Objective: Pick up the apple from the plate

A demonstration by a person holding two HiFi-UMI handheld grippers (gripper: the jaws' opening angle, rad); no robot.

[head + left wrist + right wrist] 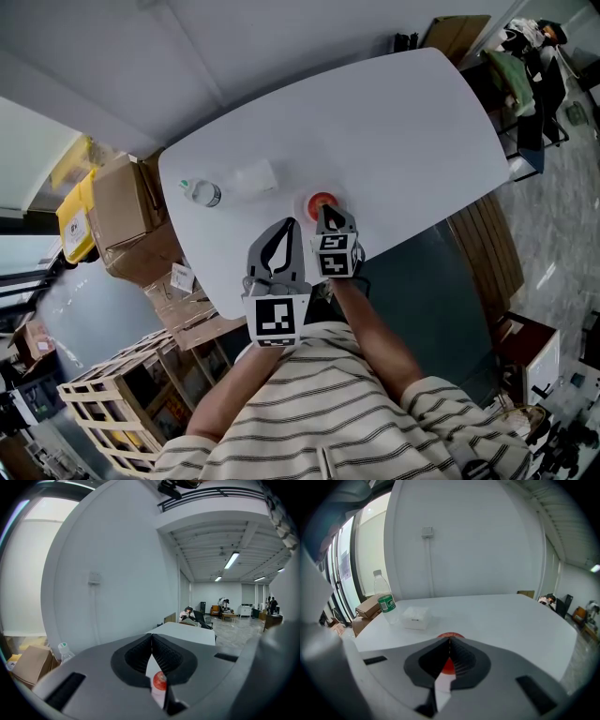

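Note:
The red apple (pixel 322 201) lies on a pale plate (pixel 307 206) near the front edge of the white table (pixel 403 131). My right gripper (pixel 326 214) hovers just short of the apple, tips nearly over it, jaws shut with nothing between them. In the right gripper view its fingertips (pixel 450 640) meet, and the apple (pixel 448 666) shows red behind the gap under them. My left gripper (pixel 286 225) hangs to the left of the apple, also shut and empty. Through the slit below its closed tips (pixel 151 637) I see the apple (pixel 160 680) farther off.
A clear bottle with a green label (pixel 202 193) (pixel 386 603) and a small white box (pixel 253 176) (pixel 416 617) stand left of the apple. Cardboard boxes (pixel 122 202) and a wooden crate (pixel 112 394) sit on the floor beside the table's left end.

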